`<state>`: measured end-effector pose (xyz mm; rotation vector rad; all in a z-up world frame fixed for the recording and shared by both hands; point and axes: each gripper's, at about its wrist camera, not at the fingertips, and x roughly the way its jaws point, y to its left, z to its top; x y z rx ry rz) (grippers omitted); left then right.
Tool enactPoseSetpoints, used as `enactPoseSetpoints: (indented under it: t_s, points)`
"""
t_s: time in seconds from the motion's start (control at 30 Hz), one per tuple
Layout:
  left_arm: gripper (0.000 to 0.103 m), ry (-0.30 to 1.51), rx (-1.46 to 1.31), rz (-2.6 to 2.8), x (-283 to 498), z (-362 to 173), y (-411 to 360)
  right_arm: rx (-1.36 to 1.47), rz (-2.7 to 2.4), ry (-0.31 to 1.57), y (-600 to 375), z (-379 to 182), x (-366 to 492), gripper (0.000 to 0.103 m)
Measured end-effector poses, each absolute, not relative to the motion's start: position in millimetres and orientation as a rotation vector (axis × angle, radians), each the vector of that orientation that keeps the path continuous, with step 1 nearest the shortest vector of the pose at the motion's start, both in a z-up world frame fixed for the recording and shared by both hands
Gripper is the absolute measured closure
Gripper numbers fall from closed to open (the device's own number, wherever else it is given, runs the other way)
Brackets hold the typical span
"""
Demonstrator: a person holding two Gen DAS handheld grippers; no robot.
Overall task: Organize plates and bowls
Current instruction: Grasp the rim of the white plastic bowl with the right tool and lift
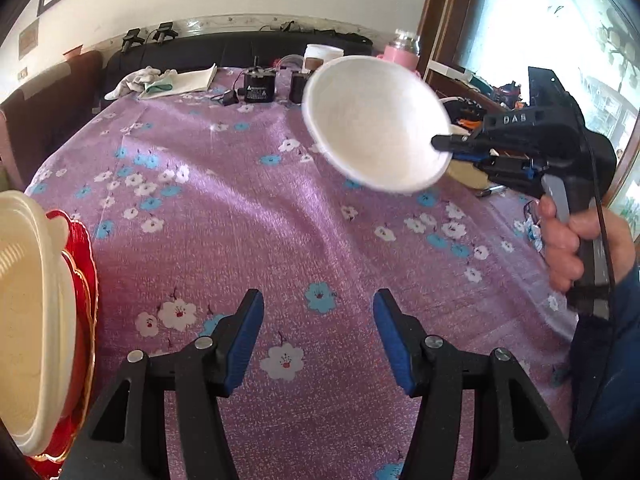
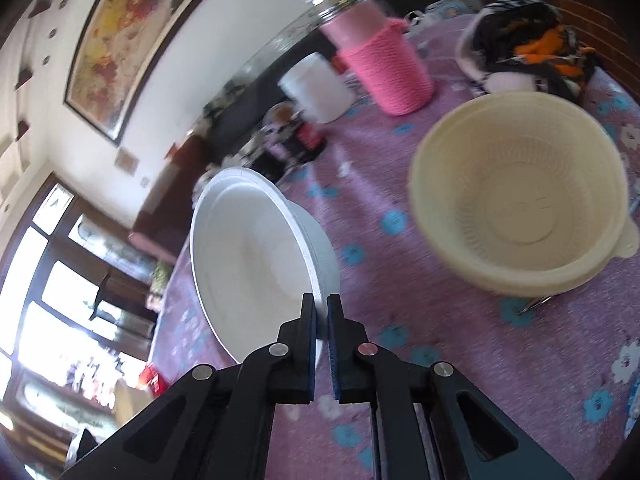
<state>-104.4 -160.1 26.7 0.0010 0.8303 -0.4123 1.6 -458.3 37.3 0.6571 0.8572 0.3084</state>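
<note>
The round white shallow bowl (image 1: pixel 374 122) was held clear above the table (image 1: pixel 248 200), tilted so that its inside faced the left wrist camera. The right gripper (image 2: pixel 321 308) pinched the bowl's rim, one of the fingers (image 2: pixel 307 320) inside the wall and the other outside. A person's hand (image 1: pixel 568 240) gripped the handle of that gripper, with a dark blue sleeve below it.

The left gripper (image 1: pixel 319 320) hung above the table with its blue-padded fingers spread and nothing between them.

A round cream plastic bowl with a ribbed wall (image 2: pixel 520 204) stood upright on the table to the right of the white bowl. At the left edge of the left wrist view, a second cream bowl (image 1: pixel 28 320) sat on a red plate with a gold rim (image 1: pixel 86 280).

The table carried a purple cloth printed with white and blue flowers. At its far side stood a pink knitted sleeve around a jar (image 2: pixel 386 68) and a white cylindrical container (image 2: pixel 316 86).
</note>
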Motion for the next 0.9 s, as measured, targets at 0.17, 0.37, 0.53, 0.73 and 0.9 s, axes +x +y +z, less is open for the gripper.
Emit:
enactPoseSetpoints:
  t_s: [0.17,0.37,0.53,0.73,0.9]
  points:
    - [0.044,0.802,-0.042,-0.392,-98,40,-152,0.574,0.505,0.959,-417,35,-6,0.096]
    - [0.04,0.82,-0.069,-0.362,-74,39,-148,0.466,0.467,0.974,-400,31,-6,0.094]
    - [0.04,0.838,-0.104,-0.363,-55,38,-149,0.443,0.424,0.898,-409,42,-8,0.077]
    - [0.04,0.827,-0.169,-0.375,-34,45,-150,0.455,0.396,0.844,-413,46,-10,0.074]
    - [0.04,0.822,-0.167,-0.369,-14,43,-160,0.461,0.378,0.839,-413,41,-9,0.074]
